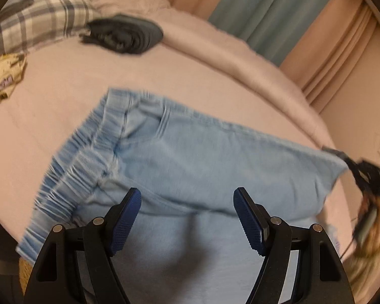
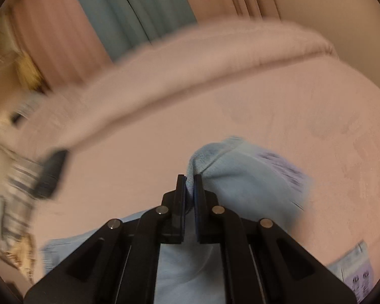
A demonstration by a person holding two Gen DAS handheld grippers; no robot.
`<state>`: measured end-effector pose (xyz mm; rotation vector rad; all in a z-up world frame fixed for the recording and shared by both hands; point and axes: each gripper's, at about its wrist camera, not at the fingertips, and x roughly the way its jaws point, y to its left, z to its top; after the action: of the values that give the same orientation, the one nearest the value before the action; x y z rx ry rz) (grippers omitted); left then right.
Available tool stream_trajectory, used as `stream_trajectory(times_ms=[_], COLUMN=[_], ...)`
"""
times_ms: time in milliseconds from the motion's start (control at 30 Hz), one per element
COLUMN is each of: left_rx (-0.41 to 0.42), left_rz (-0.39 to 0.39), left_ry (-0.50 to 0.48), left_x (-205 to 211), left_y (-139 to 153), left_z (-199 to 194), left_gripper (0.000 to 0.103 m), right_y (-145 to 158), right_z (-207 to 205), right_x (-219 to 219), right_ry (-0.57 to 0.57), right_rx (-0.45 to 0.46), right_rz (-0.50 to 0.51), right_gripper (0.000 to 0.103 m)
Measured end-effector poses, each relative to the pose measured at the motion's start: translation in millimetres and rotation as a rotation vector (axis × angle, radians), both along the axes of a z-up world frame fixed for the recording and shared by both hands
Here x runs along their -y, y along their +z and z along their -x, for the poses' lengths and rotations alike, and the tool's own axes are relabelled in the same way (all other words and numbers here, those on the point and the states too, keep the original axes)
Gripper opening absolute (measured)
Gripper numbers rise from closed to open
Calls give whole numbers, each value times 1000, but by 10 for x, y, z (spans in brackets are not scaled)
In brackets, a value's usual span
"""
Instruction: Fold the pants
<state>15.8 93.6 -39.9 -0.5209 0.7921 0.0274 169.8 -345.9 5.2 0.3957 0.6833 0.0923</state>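
**Operator:** Report gripper states and the position of the garment.

**Inspector:** The left gripper (image 1: 187, 197), black with blue ribbed pads, is released: its jaws stand wide apart above the light-blue denim pants with an elastic gathered waistband (image 1: 179, 157) and grasp nothing. The right gripper (image 2: 189, 182) is clenched on a bunched fold of the same pants (image 2: 240, 177); cloth fills the narrow gap between the jaws. In the left wrist view the right gripper (image 1: 367, 174) appears at 3 o'clock, at the far corner of the denim.

**Operator:** Where do the pants lie, and where are their edges?

**Inspector:** On the pale pink bedspread (image 1: 190, 76). In the left wrist view the waistband edge runs from 11 o'clock down to 8 o'clock; one long side seam runs from 12 o'clock out to 3 o'clock. The upper layer is doubled over a lower layer near the left gripper.

**Operator:** Open room?

**Inspector:** Bare bedspread extends from the waistband toward 10 and 12 o'clock. Beyond it lie a dark grey rolled garment (image 1: 124, 35) at 11 o'clock, a grey-and-white plaid cloth (image 1: 35, 17) at 10 o'clock, and a yellow patterned cloth (image 1: 5, 76) at 9 o'clock, all well apart from the pants. The raised quilted bed edge (image 2: 190, 63) crosses the right wrist view from 9 to 2 o'clock, with pink and teal curtains (image 2: 129, 12) behind it.
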Motion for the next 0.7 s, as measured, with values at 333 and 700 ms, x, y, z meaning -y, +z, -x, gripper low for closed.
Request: stream_trajectory(times_ms=[333, 700], left_rx=[16, -5], left_rz=[57, 101], left_ry=[18, -3], left_x=[-35, -31], left_y=[71, 149], left_z=[-19, -413], left_gripper=[79, 91], right_y=[-387, -1115], right_z=[1516, 1499], right_x=[388, 447], right_ry=[-118, -147], right_rx=[66, -136], right_rz=[-51, -142], right_gripper=[6, 6])
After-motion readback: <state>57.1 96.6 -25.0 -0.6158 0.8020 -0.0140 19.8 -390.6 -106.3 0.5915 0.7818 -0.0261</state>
